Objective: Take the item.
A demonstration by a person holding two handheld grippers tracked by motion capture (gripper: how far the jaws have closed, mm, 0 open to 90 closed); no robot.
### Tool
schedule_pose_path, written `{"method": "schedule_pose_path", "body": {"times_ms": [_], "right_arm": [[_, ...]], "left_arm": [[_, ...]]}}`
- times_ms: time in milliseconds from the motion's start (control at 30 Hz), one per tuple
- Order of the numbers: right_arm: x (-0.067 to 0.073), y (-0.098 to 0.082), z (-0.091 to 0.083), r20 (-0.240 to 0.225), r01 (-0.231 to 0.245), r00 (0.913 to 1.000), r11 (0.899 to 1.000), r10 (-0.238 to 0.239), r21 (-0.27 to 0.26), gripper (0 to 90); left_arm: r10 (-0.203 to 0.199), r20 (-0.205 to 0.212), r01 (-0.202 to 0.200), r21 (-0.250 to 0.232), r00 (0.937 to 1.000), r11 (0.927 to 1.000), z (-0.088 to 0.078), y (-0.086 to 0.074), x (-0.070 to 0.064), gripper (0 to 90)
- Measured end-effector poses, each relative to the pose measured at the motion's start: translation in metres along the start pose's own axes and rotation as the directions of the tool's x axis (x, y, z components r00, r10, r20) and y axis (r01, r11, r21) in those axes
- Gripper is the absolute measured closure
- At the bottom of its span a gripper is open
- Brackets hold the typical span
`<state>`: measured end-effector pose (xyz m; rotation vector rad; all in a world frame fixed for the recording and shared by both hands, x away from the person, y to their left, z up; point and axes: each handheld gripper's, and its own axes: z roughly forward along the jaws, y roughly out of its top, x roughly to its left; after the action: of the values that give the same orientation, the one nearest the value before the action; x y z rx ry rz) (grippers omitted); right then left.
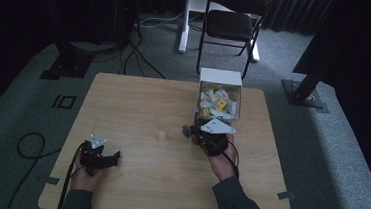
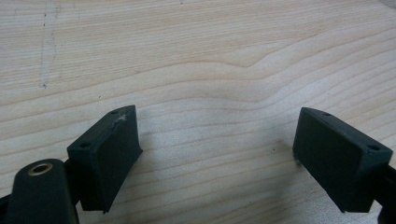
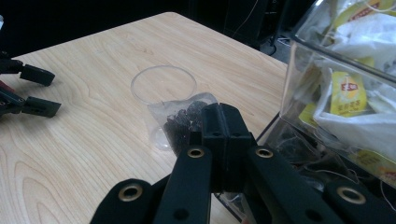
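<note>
My right gripper (image 3: 223, 122) is shut on a small clear packet (image 3: 182, 122) with dark pieces inside. The packet hangs just this side of a clear plastic cup (image 3: 162, 85) that stands on the wooden table (image 3: 84, 140). In the high view the right gripper (image 1: 191, 132) sits right of the cup (image 1: 161, 134) and in front of the clear box (image 1: 218, 103). My left gripper (image 1: 114, 157) rests near the front left of the table. Its jaws stand wide apart over bare wood, with the pads (image 2: 109, 147) holding nothing and the left gripper (image 2: 217, 140) close to the tabletop.
The clear box (image 3: 345, 88) at the back right holds several tea bags with yellow tags. A black folding chair (image 1: 232, 23) and cables on the floor (image 1: 29, 147) lie beyond the table edges. My left gripper (image 3: 28, 91) also appears far left in the right gripper view.
</note>
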<state>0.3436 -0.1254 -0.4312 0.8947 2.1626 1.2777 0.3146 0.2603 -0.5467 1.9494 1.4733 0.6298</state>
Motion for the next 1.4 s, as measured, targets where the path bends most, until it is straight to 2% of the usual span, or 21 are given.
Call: {"method": "schedule_pose_path", "body": {"times_ms": [733, 1400], "right_arm": [[0.009, 0.013, 0.012, -0.024, 0.002, 0.9997, 1.000, -0.002, -0.015, 90.0], [0.016, 0.024, 0.033, -0.033, 0.002, 0.9994, 1.000, -0.003, -0.016, 90.0]], "left_arm": [[0.001, 0.000, -0.001, 0.000, 1.0000, 1.0000, 0.000, 0.000, 0.000, 15.1], [0.001, -0.002, -0.001, 0.002, 1.0000, 1.0000, 0.000, 0.001, 0.000, 15.1]]}}
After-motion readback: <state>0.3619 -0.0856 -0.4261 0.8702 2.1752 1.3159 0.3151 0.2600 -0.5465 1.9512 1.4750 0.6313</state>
